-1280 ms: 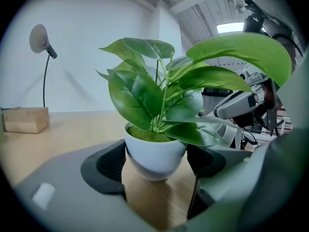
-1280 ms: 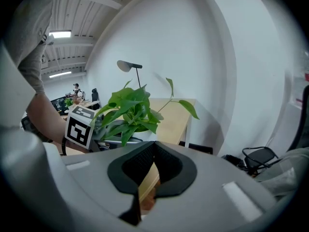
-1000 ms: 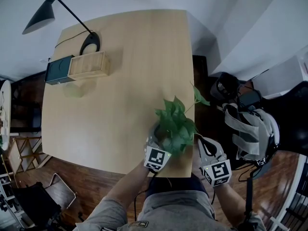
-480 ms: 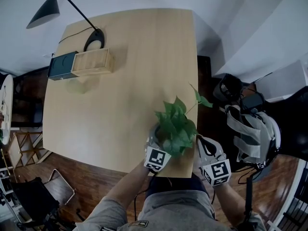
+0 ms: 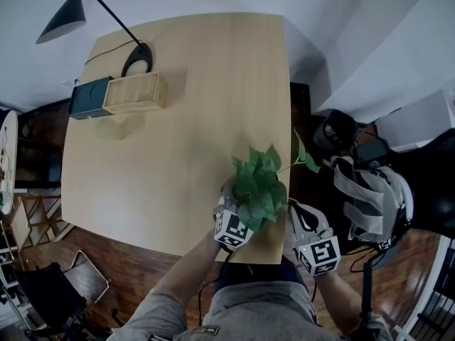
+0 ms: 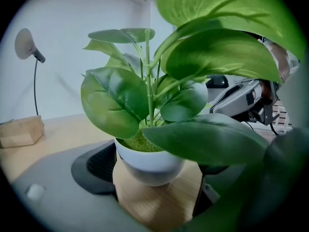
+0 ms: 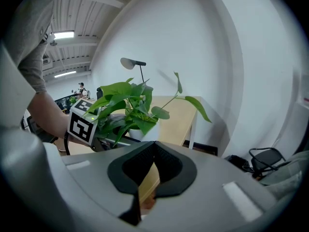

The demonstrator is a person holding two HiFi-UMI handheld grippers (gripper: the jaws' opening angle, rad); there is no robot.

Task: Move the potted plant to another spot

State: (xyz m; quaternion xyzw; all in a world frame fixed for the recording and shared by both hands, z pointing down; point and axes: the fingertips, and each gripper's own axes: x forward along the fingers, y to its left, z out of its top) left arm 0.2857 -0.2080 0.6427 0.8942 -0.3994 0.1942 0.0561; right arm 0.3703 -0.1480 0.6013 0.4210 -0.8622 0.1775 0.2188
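The potted plant (image 5: 259, 187), broad green leaves in a small white pot (image 6: 150, 161), stands on the wooden table (image 5: 178, 84) at its near right corner. My left gripper (image 5: 238, 212) reaches around the pot from the near side. Its jaws are opening: the pot sits between the dark pads (image 6: 96, 166), on the table, with leaves hiding much of the right jaw. My right gripper (image 5: 304, 219) hovers just right of the plant, off the table's corner. Its pads (image 7: 166, 166) meet at the tips with nothing between them, and the plant (image 7: 130, 110) lies ahead to its left.
A black desk lamp (image 5: 71, 13), a wooden box (image 5: 134, 93) and a dark box (image 5: 89, 99) stand at the table's far left. A backpack and gear (image 5: 370, 190) lie on the floor to the right. A chair (image 5: 64, 290) stands at the near left.
The plant's leaves and long stem have swung slightly to the right. The left gripper's marker cube has rolled a little. The right gripper has stayed put.
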